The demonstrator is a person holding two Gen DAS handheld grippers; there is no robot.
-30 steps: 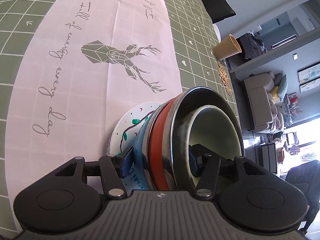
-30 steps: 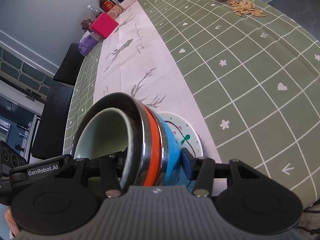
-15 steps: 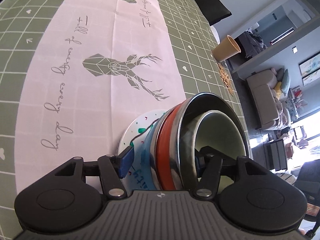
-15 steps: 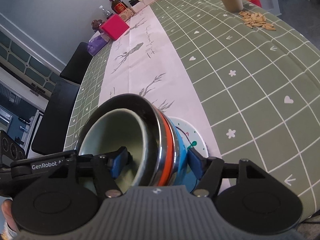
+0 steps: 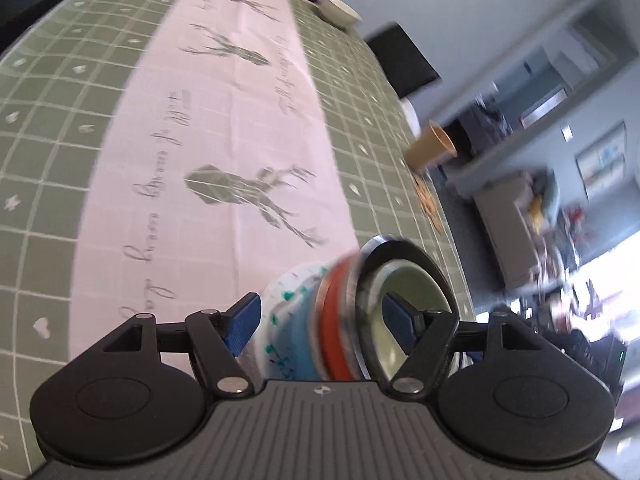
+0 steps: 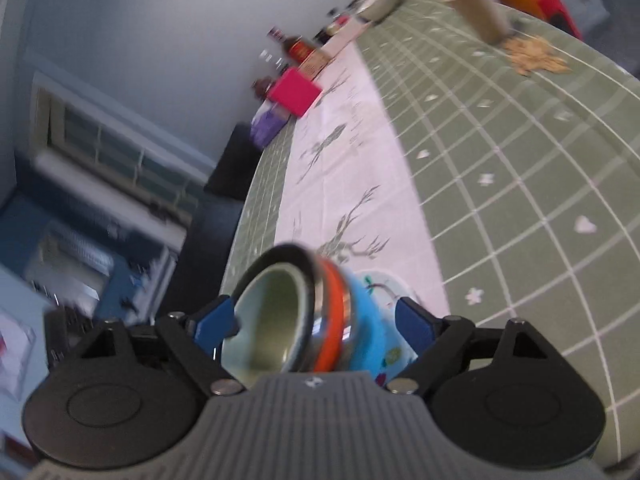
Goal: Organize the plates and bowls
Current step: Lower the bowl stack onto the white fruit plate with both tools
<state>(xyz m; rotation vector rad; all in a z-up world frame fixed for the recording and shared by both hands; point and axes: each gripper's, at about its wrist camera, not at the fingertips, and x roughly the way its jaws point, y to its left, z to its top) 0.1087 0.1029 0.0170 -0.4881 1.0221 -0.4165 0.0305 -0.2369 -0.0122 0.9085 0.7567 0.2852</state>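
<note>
A nested stack stands on the pink runner: a white painted plate [image 5: 288,284], a blue bowl [image 5: 298,340], an orange bowl [image 5: 334,332], a steel bowl [image 5: 400,246] and a pale green bowl [image 5: 412,300] inside. My left gripper [image 5: 324,320] is open, its blue pads on either side of the stack and apart from it. In the right wrist view the same stack [image 6: 320,312] sits between the open jaws of my right gripper [image 6: 316,320], pads clear of the bowls. Both views are motion-blurred.
The green checked tablecloth [image 6: 520,168] covers the table. A paper cup [image 5: 432,148] and scattered seeds [image 6: 532,56] lie at the right side. A pink box [image 6: 294,92], bottles [image 6: 298,46] and a white bowl [image 5: 338,12] stand at the far end. Dark chairs flank the table.
Both grippers have opened wider and pulled back and up from the stack. The stack stays on the runner and looks smaller in both views.
</note>
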